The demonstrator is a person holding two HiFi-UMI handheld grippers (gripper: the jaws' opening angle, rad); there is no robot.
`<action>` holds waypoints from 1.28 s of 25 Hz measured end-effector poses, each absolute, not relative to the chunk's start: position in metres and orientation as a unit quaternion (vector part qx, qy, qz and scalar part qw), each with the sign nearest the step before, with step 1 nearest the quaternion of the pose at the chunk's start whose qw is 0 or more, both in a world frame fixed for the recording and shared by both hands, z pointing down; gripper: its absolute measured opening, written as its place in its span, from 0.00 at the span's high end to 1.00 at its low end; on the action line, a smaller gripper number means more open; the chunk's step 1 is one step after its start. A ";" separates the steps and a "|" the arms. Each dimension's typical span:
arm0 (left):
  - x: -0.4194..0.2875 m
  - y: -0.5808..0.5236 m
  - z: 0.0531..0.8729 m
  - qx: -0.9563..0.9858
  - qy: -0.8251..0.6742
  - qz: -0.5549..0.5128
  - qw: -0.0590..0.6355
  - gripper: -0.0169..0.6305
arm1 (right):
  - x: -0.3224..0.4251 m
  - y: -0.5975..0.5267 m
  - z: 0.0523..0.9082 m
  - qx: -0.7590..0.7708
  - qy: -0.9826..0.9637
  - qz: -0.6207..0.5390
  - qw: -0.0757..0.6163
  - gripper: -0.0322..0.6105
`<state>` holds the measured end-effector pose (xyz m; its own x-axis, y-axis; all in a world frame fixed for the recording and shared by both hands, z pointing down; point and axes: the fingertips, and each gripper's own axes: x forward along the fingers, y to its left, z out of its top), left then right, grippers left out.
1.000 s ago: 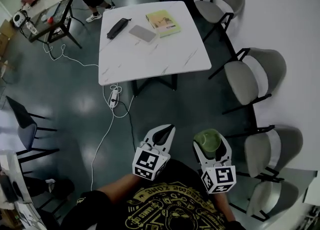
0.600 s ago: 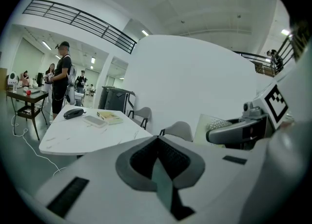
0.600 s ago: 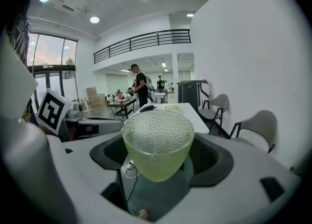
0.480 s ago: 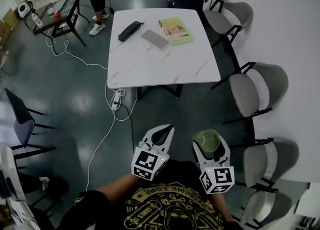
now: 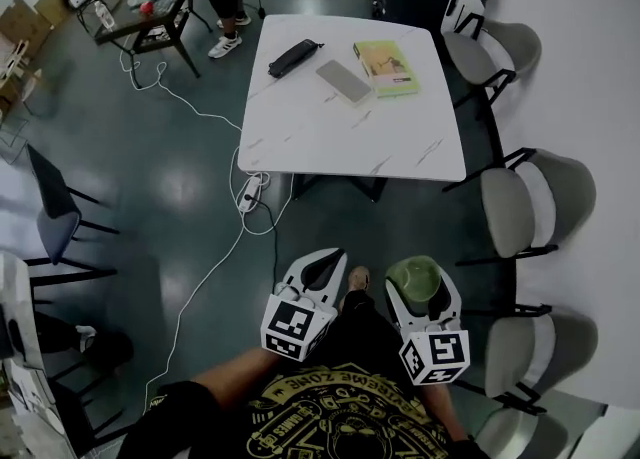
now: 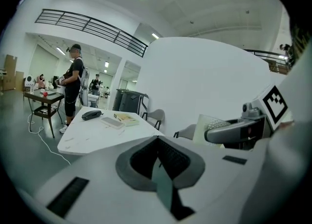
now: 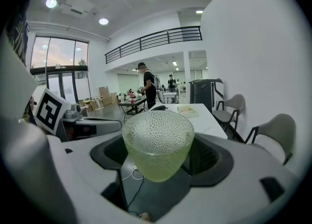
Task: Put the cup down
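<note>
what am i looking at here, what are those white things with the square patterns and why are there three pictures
There is no robot here: a person holds a hand-held two-jaw gripper in each hand. The top-down picture comes from a camera on the person's head. The other two come from cameras riding on each gripper, looking along its jaws. The patterned marker cubes are parts of the grippers.

The left gripper is shut and empty. The right gripper is shut on a pale green, bumpy glass cup, which hangs above the dark floor, not yet set down.

Ahead stands a white marble-look table. On it lie a black oblong pouch, a flat grey rectangular slab and a yellow-green book.
</note>
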<state>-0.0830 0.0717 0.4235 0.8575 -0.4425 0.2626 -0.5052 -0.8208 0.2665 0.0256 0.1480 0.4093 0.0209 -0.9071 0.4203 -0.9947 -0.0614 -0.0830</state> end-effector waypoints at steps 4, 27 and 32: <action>-0.083 0.055 0.423 0.941 -0.279 0.097 0.163 0.96 | 0.029 0.125 0.412 0.682 -0.698 0.184 0.114 0.36; -0.041 -0.017 0.405 0.888 -0.422 0.103 0.149 0.96 | 0.094 0.013 0.404 0.567 -0.802 0.144 0.121 0.36; -0.031 -0.018 0.403 0.880 -0.438 0.104 0.148 0.96 | 0.101 0.005 0.404 0.548 -0.815 0.140 0.123 0.36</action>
<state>-0.0315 -0.0184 0.4027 0.5941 -0.7412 0.3126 -0.8027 -0.5715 0.1706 0.1011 0.0051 0.4038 -0.3686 -0.8599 0.3532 -0.9284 0.3598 -0.0930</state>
